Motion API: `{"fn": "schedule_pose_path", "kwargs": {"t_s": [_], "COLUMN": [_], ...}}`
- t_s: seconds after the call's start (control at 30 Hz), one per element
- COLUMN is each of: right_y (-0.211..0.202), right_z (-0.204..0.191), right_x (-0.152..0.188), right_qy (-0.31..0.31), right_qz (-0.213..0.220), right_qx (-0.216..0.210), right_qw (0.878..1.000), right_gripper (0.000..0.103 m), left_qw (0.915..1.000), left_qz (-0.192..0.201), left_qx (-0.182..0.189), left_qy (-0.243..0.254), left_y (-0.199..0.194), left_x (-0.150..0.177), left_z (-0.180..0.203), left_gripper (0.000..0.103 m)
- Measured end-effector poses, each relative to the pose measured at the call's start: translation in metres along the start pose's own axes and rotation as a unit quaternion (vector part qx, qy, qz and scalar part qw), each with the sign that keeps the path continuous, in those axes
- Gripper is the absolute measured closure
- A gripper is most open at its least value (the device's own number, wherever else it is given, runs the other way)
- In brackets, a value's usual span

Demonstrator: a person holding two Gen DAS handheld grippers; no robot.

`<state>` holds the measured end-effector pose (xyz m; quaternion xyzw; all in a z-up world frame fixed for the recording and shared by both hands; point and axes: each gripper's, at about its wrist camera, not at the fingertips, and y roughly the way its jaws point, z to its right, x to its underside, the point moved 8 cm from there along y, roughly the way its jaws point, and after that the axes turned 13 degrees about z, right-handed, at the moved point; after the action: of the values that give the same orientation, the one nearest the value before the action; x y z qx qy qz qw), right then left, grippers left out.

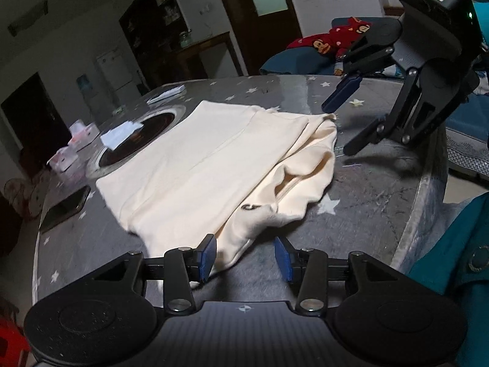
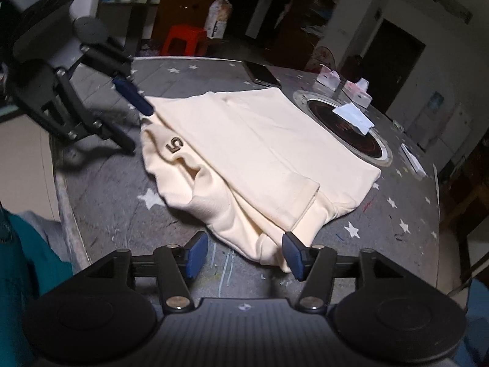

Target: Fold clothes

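Note:
A cream garment (image 1: 214, 159) lies partly folded on the round grey star-patterned table (image 1: 366, 208); it also shows in the right wrist view (image 2: 259, 153), with a dark "5" mark (image 2: 174, 146) on a bunched part. My left gripper (image 1: 246, 255) is open, its jaws on either side of the garment's near corner, empty. It also shows in the right wrist view (image 2: 134, 122). My right gripper (image 2: 243, 252) is open at the garment's near edge, holding nothing. In the left wrist view it (image 1: 339, 122) hovers over the far corner.
A round inset burner (image 2: 345, 131) with white paper (image 2: 354, 116) on it sits beside the garment. A dark phone (image 2: 261, 73), small pink-white boxes (image 2: 345, 84) and a white card (image 1: 166, 93) lie on the table. A red stool (image 2: 183, 39) stands beyond.

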<state>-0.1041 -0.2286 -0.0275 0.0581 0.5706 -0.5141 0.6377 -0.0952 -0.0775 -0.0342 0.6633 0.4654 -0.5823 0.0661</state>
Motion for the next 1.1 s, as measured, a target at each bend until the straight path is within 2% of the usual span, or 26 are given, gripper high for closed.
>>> {"fn": "schedule_pose_path", "kwargs": {"t_s": [0.1, 0.2, 0.27, 0.33, 0.53, 0.63, 0.7, 0.77, 0.8, 0.87, 1.03, 1.1], "right_y": [0.004, 0.006, 0.008, 0.01, 0.024, 0.033, 0.039, 0.043, 0.044, 0.046, 0.046, 0.046], "right_z": [-0.005, -0.008, -0.007, -0.007, -0.001, 0.005, 0.01, 0.014, 0.016, 0.019, 0.026, 0.03], "right_x": [0.002, 0.0, -0.001, -0.003, -0.007, -0.009, -0.01, -0.011, -0.011, -0.013, -0.019, -0.021], "right_qy": [-0.012, -0.029, -0.032, -0.035, -0.034, -0.027, -0.015, 0.0, 0.007, 0.02, 0.046, 0.056], "right_qz": [0.004, 0.014, 0.019, 0.024, 0.043, 0.05, 0.05, 0.049, 0.048, 0.046, 0.04, 0.041], "right_qx": [0.0, 0.0, -0.003, -0.006, -0.015, -0.018, -0.021, -0.028, -0.033, -0.04, -0.056, -0.056], "right_qw": [1.0, 0.999, 0.999, 0.999, 0.998, 0.998, 0.998, 0.998, 0.998, 0.998, 0.997, 0.996], "right_gripper": [0.042, 0.039, 0.037, 0.037, 0.037, 0.041, 0.051, 0.069, 0.072, 0.085, 0.089, 0.09], "left_qw": [0.9996, 0.9984, 0.9983, 0.9986, 0.9945, 0.9936, 0.9935, 0.994, 0.9945, 0.9951, 0.9983, 0.9994], "left_qz": [0.019, 0.037, 0.046, 0.052, 0.068, 0.066, 0.06, 0.053, 0.049, 0.045, 0.031, 0.021], "left_qx": [0.006, 0.013, 0.014, 0.011, -0.001, -0.002, 0.002, 0.005, 0.005, 0.007, 0.007, 0.006], "left_qy": [0.02, 0.04, 0.035, 0.004, -0.079, -0.092, -0.097, -0.095, -0.093, -0.088, -0.05, -0.027], "left_y": [0.005, 0.008, 0.009, 0.012, 0.021, 0.029, 0.034, 0.034, 0.034, 0.029, 0.015, 0.013], "left_x": [-0.004, -0.008, -0.013, -0.02, -0.04, -0.044, -0.042, -0.038, -0.036, -0.032, -0.017, -0.01], "left_z": [0.006, 0.012, 0.01, -0.001, -0.039, -0.048, -0.049, -0.047, -0.046, -0.044, -0.031, -0.027], "left_gripper": [0.06, 0.082, 0.089, 0.092, 0.094, 0.094, 0.094, 0.093, 0.09, 0.088, 0.06, 0.059]}}
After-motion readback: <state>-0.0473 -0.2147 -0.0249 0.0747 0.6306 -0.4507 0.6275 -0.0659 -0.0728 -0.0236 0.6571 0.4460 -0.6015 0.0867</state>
